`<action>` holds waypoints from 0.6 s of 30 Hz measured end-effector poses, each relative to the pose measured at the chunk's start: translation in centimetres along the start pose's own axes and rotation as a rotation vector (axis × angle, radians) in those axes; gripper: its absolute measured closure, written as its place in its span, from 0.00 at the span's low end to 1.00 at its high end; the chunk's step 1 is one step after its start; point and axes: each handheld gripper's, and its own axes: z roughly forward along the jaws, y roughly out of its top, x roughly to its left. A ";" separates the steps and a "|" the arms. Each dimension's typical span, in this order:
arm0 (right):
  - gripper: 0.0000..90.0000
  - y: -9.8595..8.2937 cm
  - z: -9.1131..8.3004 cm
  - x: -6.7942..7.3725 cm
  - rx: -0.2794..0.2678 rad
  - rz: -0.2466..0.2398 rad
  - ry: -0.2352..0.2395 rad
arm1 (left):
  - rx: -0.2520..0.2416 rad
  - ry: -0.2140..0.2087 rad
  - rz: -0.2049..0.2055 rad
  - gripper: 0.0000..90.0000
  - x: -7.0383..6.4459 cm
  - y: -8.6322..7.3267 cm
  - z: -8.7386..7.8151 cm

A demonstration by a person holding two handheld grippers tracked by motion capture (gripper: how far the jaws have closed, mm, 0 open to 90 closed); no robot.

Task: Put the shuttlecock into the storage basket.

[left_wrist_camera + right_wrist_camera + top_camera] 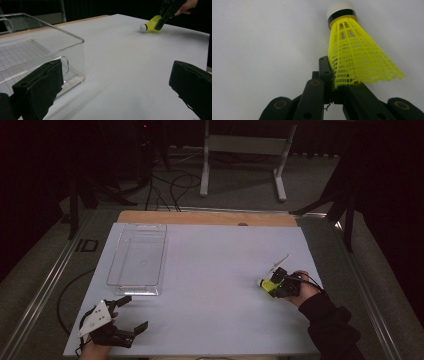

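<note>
A yellow plastic shuttlecock (266, 284) with a white cork tip lies low over the white table at the right. My right gripper (276, 286) is shut on the rim of its skirt. In the right gripper view the shuttlecock (354, 55) points away from me, its skirt edge pinched at my gripper (334, 82). Whether its cork touches the table I cannot tell. My left gripper (136, 312) stands wide open near the front left corner, holding nothing. In the left gripper view, the shuttlecock (152, 25) and the right gripper (163, 16) show far off.
A clear plastic bin (114, 257), with nothing in it, stands at the table's left, just beyond my left gripper; its near corner (81, 41) is close to the left jaw. A thin white stick (280, 262) lies just behind the right gripper. A wooden strip (205, 217) edges the far side.
</note>
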 end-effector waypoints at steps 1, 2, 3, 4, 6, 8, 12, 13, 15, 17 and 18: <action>0.99 0.0 -0.1 -0.1 -0.001 -0.007 0.007 | 0.000 -0.001 -0.001 0.00 0.0 0.0 0.0; 0.99 0.1 -0.2 0.0 -0.003 -0.009 0.014 | 0.001 -0.001 0.000 0.00 0.0 0.0 0.0; 0.99 0.1 -0.3 -0.1 -0.006 -0.010 0.021 | 0.002 0.000 0.001 0.00 0.0 0.0 0.0; 0.99 0.1 -0.5 -0.1 -0.006 -0.013 0.025 | 0.002 -0.001 0.000 0.00 0.0 0.0 0.0; 0.99 0.2 -0.6 0.0 0.000 -0.022 0.038 | 0.002 0.000 0.000 0.00 0.0 0.0 0.0; 0.99 0.2 -0.6 0.0 0.000 -0.028 0.045 | 0.002 0.000 0.000 0.00 0.0 0.0 0.0; 0.99 0.2 -0.7 0.2 0.006 -0.070 0.067 | 0.004 0.001 0.000 0.00 0.0 0.0 0.0; 0.99 0.3 -0.7 0.3 0.003 -0.076 0.076 | 0.004 0.001 0.000 0.00 0.0 0.0 0.1; 0.99 0.3 -0.7 0.3 0.000 -0.091 0.073 | 0.005 0.001 0.000 0.00 0.0 0.0 0.1; 1.00 0.3 -0.8 0.4 -0.008 -0.106 0.081 | 0.007 0.000 0.000 0.00 0.0 0.0 0.1; 1.00 0.4 -0.8 0.5 -0.005 -0.112 0.090 | 0.008 0.000 0.000 0.00 0.0 0.0 0.1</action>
